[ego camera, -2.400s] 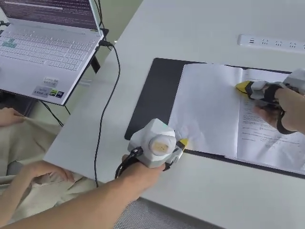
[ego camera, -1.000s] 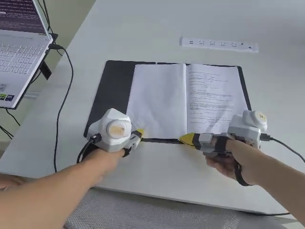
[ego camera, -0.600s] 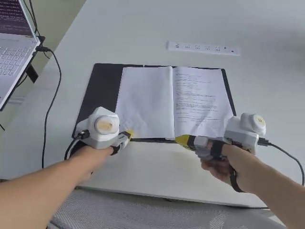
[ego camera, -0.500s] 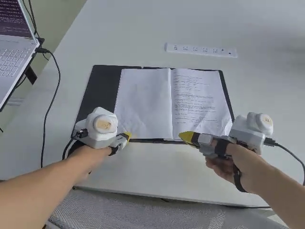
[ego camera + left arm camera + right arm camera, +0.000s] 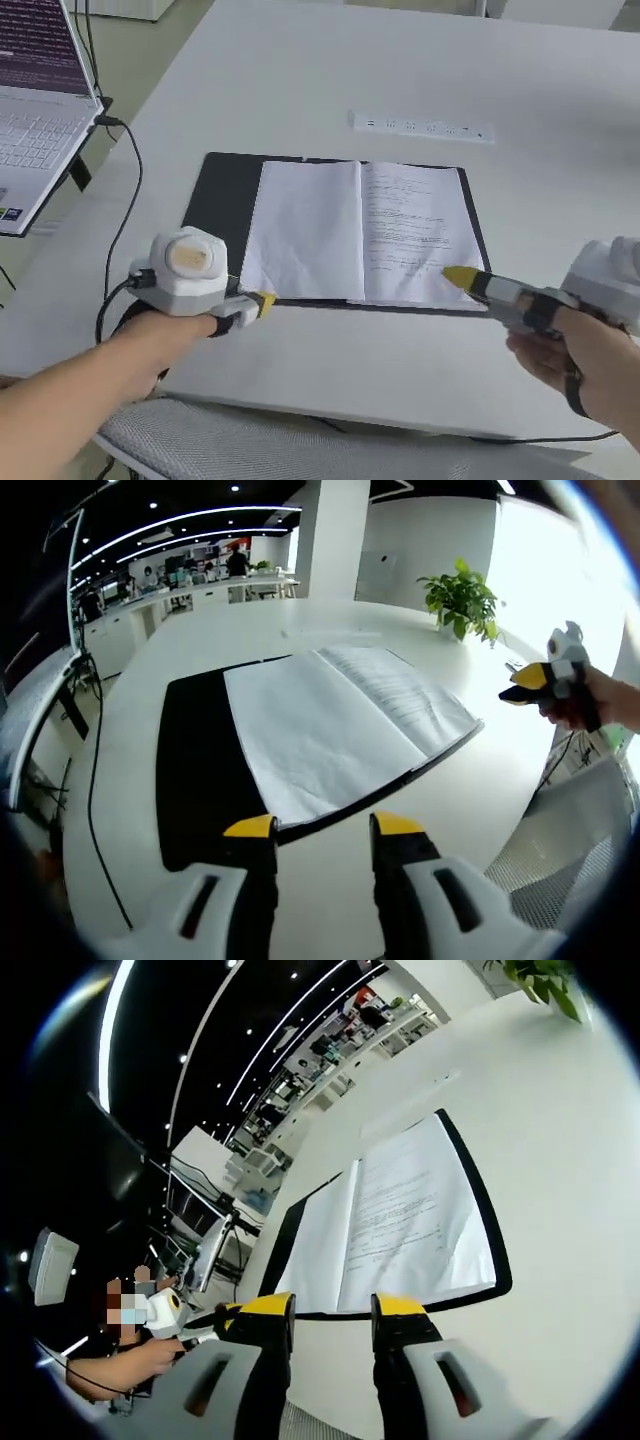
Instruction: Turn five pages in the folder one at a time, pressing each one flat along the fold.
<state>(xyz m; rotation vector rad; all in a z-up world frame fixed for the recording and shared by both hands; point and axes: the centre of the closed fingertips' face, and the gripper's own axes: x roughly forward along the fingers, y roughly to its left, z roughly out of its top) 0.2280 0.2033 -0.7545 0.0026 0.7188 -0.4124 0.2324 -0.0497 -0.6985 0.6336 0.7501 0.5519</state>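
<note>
Left claw, jaws parted and empty, hovers just off the near left corner of the folder; right claw, also parted and empty, hangs off its near right corner. The folder lies open and flat on the bench, printed page on the right.

Laptop cut off at the left edge, print on the right-hand page illegibly small.

Your white table carries three things.
The open folder lies flat before you, a power strip beyond it, a black cable near your left edge.
</note>
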